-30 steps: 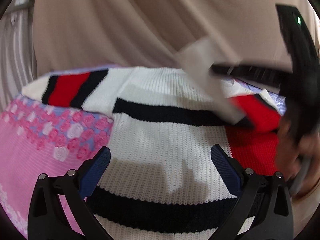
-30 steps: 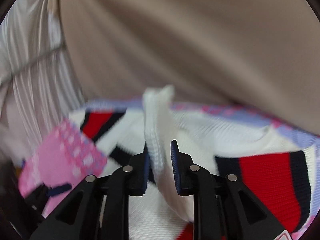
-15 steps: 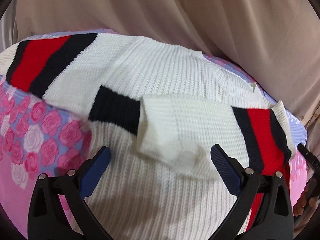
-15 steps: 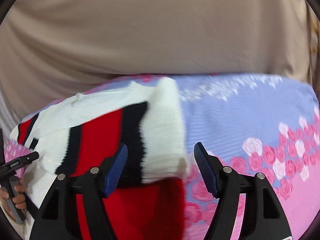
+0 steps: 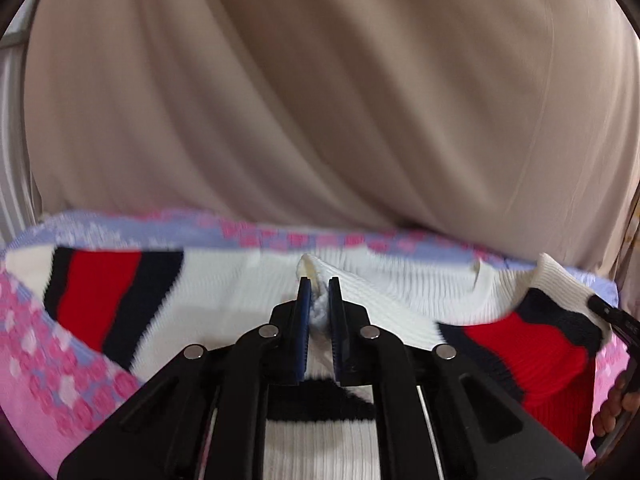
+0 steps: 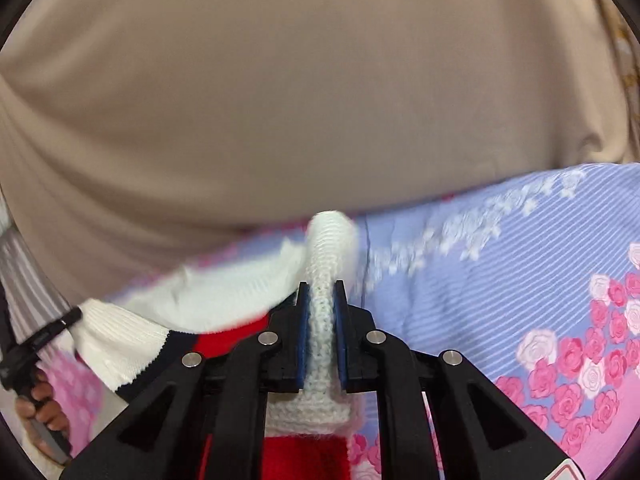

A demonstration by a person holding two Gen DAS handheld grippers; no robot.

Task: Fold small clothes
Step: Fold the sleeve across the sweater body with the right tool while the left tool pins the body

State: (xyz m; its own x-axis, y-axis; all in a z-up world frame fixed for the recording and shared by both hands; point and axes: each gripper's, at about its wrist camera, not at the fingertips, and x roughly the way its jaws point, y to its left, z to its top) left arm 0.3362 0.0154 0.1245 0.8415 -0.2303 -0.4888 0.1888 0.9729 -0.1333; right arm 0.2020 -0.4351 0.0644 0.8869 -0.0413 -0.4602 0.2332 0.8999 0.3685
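A white knit sweater [image 5: 224,292] with red and black stripes lies on a floral sheet. My left gripper [image 5: 319,280] is over its middle, its jaws closing, and the pads pinch a raised white fold of the knit. My right gripper [image 6: 322,284] is at the sweater's right side, its jaws closing too, and the pads squeeze the white ribbed sleeve cuff [image 6: 332,240] that sticks up between them. The red sleeve [image 5: 532,352] hangs off the right gripper, which shows at the right edge of the left wrist view. The left gripper's body [image 6: 40,336] shows at the far left of the right wrist view.
The pink and lilac rose-print sheet [image 6: 520,280] covers the surface and stretches to the right of the sweater. A beige curtain [image 5: 320,100] hangs close behind the far edge. A person's fingers [image 6: 44,412] grasp the left handle.
Both grippers went from open to shut on the sweater. The left one rose and pinched a white fold. The right one, earlier open around the sleeve end, now clamps the cuff.
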